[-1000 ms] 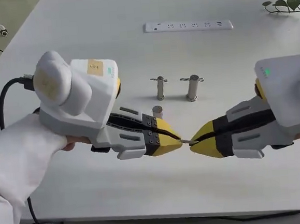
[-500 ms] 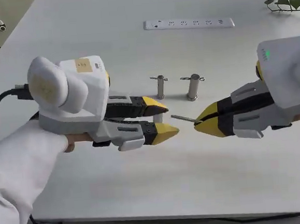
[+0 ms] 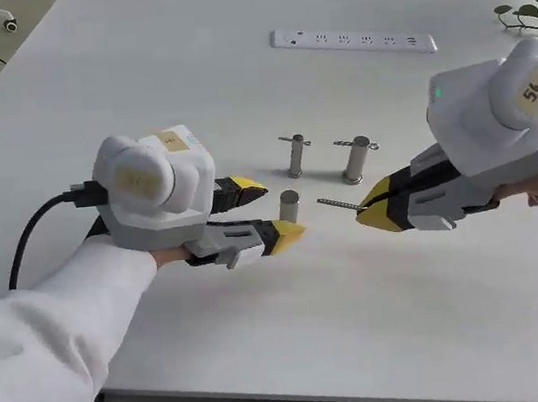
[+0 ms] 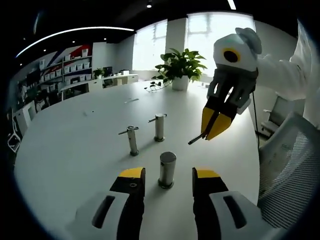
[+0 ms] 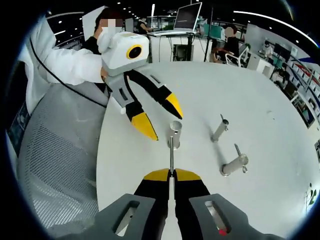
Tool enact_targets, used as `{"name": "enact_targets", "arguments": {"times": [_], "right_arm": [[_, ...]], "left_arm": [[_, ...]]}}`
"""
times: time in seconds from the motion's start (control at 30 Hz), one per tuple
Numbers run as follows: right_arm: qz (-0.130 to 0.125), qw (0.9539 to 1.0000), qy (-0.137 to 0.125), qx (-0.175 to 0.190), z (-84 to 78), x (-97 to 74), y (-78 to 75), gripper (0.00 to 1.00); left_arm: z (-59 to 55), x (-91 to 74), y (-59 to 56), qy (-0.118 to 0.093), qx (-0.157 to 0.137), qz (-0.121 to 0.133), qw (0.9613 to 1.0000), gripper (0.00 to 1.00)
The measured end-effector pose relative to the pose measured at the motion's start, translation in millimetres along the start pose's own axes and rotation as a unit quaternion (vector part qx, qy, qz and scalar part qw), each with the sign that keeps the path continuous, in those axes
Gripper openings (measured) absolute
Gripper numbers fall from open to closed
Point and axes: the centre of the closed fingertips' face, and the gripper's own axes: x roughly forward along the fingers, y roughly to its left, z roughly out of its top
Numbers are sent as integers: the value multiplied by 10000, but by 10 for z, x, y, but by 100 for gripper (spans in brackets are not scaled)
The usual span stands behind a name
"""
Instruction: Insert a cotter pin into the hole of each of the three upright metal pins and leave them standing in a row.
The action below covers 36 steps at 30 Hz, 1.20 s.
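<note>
Cotter pin [image 3: 337, 203] is clamped in the closed right gripper [image 3: 363, 209], its held end hidden between the jaws and its free tip pointing left at the bare near pin [image 4: 167, 167]. The open left gripper [image 3: 282, 210] flanks that pin, jaws apart from it. The pin's hole cannot be made out.

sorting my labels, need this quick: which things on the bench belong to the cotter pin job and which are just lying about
Job in hand:
- bare upright pin, no cotter yet
- fitted pin
- second fitted pin
- cotter pin, held in the right gripper

Lying about:
- power strip
- plant sprig at the table's edge
</note>
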Motion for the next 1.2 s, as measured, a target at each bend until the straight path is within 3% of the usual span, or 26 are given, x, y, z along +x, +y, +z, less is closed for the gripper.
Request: {"name": "enact_targets", "arguments": {"times": [0.1, 0.4, 0.53, 0.73, 1.2], "right_arm": [[51, 9999, 126, -10, -3, 76, -22, 0], [173, 9995, 248, -123, 23, 180, -36, 0], [198, 9992, 291, -171, 19, 190, -46, 0], [212, 9991, 316, -169, 15, 197, -64, 0], [283, 9979, 379, -439, 85, 291, -67, 0]], "left_arm": [[-80, 38, 44, 45, -129, 98, 9999, 33], [-198, 125, 57, 214, -227, 31, 9995, 27], [-206, 161, 85, 188, -289, 72, 9994, 23], [-202, 205, 35, 148, -256, -42, 9996, 12], [-206, 211, 31, 139, -136, -75, 9998, 11]]}}
